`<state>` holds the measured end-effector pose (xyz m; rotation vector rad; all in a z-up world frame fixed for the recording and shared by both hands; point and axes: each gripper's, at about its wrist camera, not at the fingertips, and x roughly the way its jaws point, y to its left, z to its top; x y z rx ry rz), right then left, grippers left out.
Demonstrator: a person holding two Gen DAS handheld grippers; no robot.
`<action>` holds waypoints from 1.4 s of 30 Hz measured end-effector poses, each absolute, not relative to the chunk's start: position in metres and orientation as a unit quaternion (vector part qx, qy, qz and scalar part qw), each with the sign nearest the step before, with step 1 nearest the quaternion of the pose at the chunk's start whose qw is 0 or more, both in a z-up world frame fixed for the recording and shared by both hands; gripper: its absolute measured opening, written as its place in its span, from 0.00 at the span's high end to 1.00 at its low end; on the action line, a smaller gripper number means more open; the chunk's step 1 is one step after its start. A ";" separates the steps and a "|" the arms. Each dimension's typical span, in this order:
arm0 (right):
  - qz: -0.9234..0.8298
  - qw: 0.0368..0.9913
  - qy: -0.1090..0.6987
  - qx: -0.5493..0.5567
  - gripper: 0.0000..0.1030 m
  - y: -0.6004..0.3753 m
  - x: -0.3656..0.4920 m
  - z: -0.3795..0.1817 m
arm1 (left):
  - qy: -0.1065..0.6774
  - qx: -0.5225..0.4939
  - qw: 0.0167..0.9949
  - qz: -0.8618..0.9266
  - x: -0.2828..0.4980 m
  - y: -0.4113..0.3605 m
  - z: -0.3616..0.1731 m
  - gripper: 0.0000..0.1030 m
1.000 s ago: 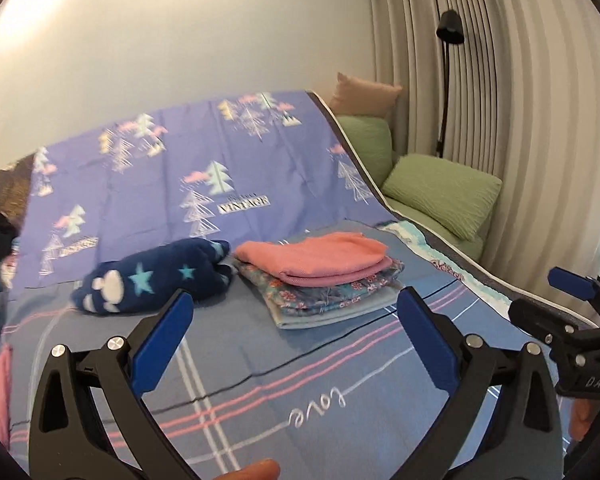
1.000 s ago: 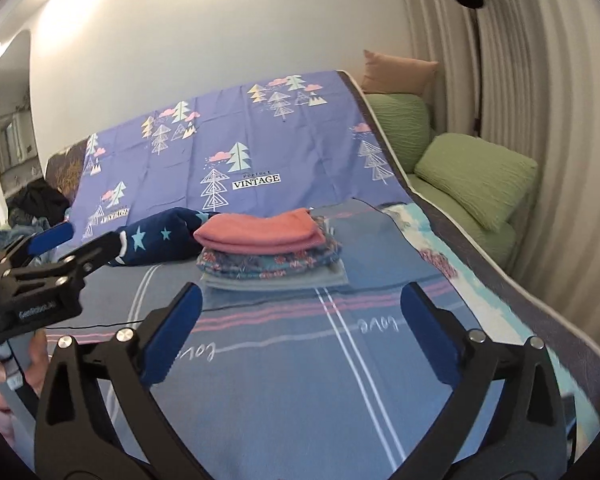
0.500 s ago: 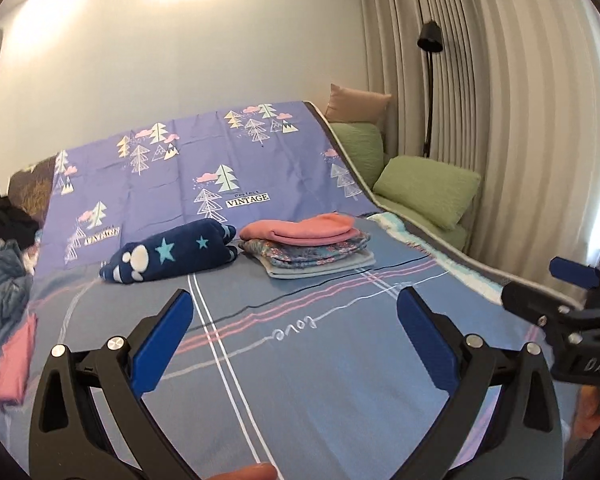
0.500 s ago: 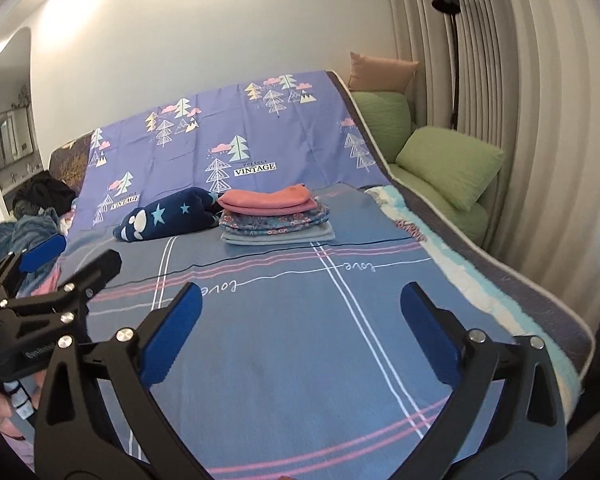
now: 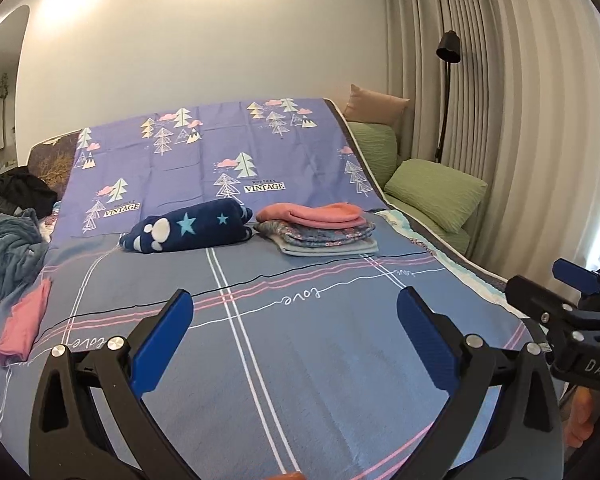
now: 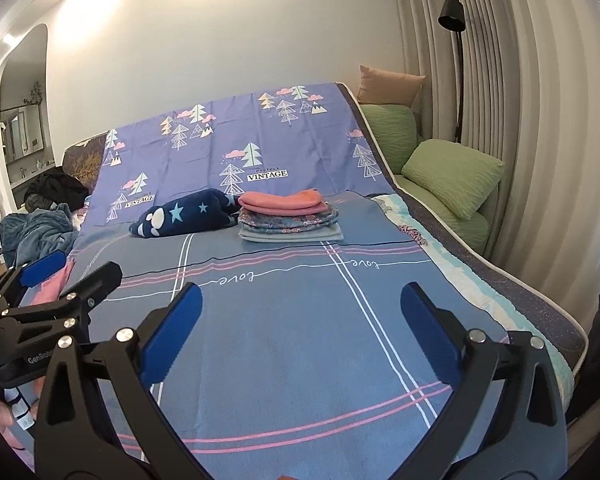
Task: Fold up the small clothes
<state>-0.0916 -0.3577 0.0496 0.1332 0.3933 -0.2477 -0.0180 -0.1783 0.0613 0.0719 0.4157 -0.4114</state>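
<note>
The purple tree-print cotton sheet (image 5: 220, 152) at frame centre carries black labels reading "Perfect VINTAGE", two in each view. The blue-grey striped bed cover (image 5: 300, 360) bears the cursive word "love", repeated along its white line. In the left wrist view, the black right hand-held gripper (image 5: 572, 312) at the right edge shows "DAS". In the right wrist view, the black left hand-held gripper (image 6: 60, 280) at the left edge shows "GenRobo", cut off.

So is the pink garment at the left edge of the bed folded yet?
Cannot tell. The pink garment lies flat in a narrow strip by the rumpled blue clothes, apart from the folded stack.
</note>
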 end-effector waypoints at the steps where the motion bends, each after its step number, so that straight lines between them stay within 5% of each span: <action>1: -0.122 0.971 0.195 0.068 0.02 -0.358 -0.092 0.050 | 0.205 0.038 0.957 -0.201 -0.019 -0.178 0.061 0.01; 42: -0.121 0.970 0.202 0.067 0.02 -0.350 -0.091 0.045 | 0.201 0.058 0.959 -0.189 -0.030 -0.182 0.064 0.01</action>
